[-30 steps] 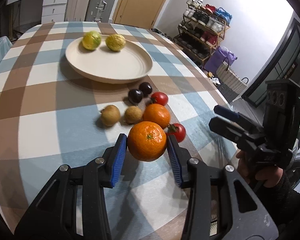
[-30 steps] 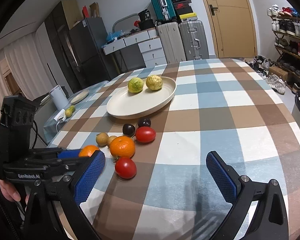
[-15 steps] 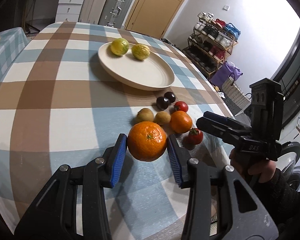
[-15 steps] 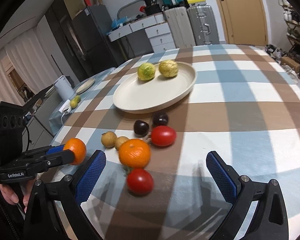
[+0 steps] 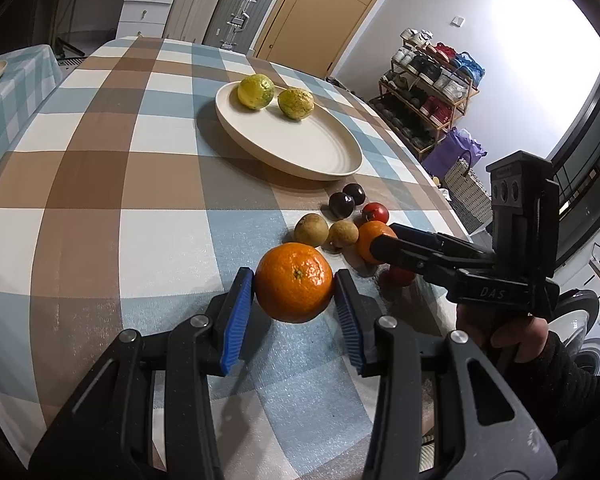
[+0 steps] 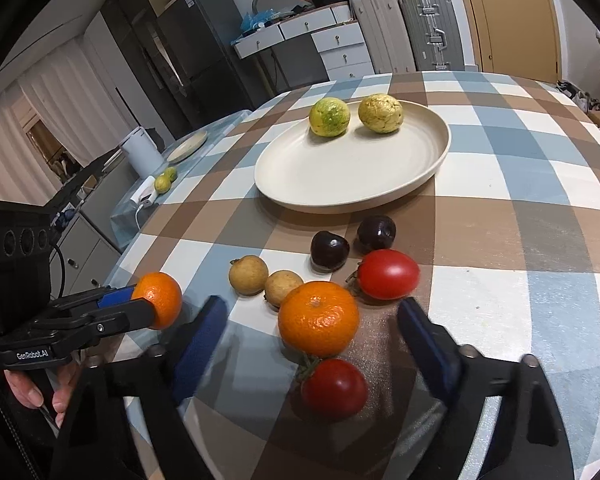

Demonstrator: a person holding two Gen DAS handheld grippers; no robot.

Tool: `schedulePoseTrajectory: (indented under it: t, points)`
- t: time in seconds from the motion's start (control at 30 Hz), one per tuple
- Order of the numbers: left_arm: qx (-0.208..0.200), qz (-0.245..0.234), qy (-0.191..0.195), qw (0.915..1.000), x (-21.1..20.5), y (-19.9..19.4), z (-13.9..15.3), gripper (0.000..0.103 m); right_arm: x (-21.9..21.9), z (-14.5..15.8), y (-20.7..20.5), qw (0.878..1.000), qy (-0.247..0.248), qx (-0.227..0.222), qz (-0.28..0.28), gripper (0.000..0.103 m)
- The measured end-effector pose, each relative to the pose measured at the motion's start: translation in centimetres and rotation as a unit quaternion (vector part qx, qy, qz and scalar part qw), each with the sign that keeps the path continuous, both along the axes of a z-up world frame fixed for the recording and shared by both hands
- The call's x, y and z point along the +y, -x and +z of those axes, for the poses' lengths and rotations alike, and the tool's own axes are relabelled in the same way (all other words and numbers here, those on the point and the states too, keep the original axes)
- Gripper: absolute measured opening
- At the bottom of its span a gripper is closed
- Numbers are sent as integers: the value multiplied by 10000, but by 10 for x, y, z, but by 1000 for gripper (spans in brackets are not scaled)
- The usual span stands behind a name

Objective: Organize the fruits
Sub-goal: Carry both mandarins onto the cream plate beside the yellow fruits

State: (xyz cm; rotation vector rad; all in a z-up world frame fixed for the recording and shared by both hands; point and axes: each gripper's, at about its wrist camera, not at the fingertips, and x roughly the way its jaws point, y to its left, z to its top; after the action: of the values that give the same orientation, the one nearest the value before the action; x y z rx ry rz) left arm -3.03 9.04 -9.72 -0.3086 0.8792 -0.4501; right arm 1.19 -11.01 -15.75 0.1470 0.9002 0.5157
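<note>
A round orange mandarin (image 5: 293,281) is clamped between the blue pads of the left gripper (image 5: 294,292), above the checked tablecloth (image 5: 100,184). The right gripper (image 6: 308,344) is seen with jaws apart, just narrowing, around a second orange mandarin (image 6: 318,318) untouched. A round cream ceramic plate (image 6: 340,176) lies beyond it.

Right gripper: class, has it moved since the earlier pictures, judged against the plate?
Yes. The right gripper has come nearer the plate, its closing jaws flanking the loose orange.
</note>
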Motion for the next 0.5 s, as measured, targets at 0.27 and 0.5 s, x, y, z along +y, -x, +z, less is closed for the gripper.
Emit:
schedulePoseTrajectory:
  t: [0.27,0.5]
  points:
    - [4,-6,-66,10000,-1,-1,2,38,-1,-1,-2,10000,-7,6,-42,64]
    - [25,-1,-195,9998,-6,-7,5,38,-6,-4,0,9999,-132,91,4,43]
